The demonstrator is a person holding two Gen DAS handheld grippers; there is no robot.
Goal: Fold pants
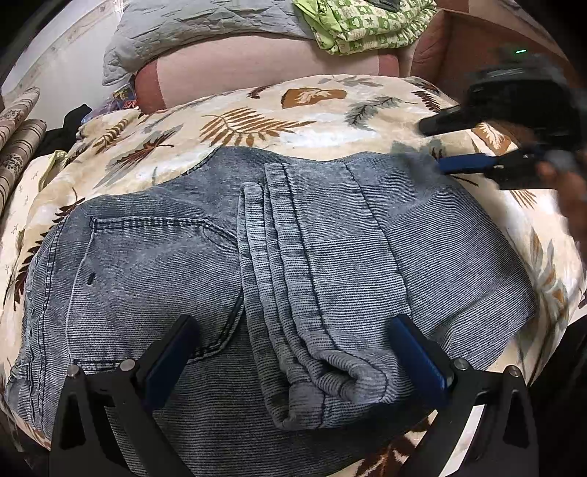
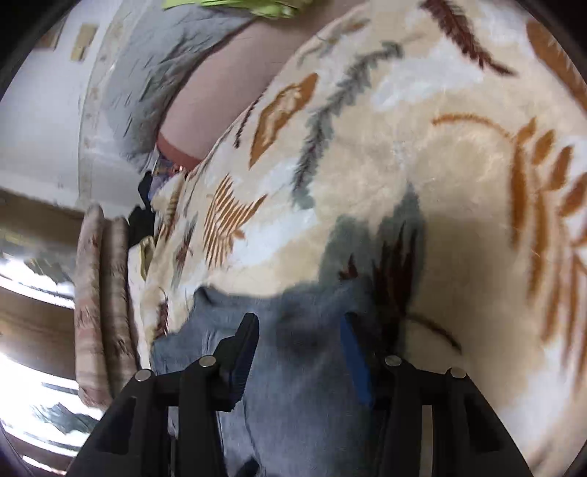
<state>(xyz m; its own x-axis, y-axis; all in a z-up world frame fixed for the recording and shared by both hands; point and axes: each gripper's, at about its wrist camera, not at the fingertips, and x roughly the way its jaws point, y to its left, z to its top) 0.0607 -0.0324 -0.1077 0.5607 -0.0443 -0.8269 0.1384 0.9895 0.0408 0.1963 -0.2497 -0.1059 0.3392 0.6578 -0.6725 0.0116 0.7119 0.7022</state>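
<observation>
Grey-blue corduroy pants (image 1: 220,275) lie folded on a cream leaf-print blanket (image 1: 293,110), with the leg ends laid in a narrow stack (image 1: 293,293) across the seat and back pocket. My left gripper (image 1: 293,330) is open, its jaws standing either side of the near end of that stack, just above the fabric. My right gripper (image 1: 444,146) shows blurred at the pants' far right corner. In the right wrist view the right gripper (image 2: 299,330) is open over the pants' edge (image 2: 293,385), holding nothing.
A pink cushion (image 1: 256,69) with a grey quilt (image 1: 201,33) and green patterned cloth (image 1: 367,25) lies behind the blanket. Rolled patterned mats (image 1: 18,146) and dark clothing (image 1: 69,124) sit at the left. The blanket (image 2: 440,183) extends to the right.
</observation>
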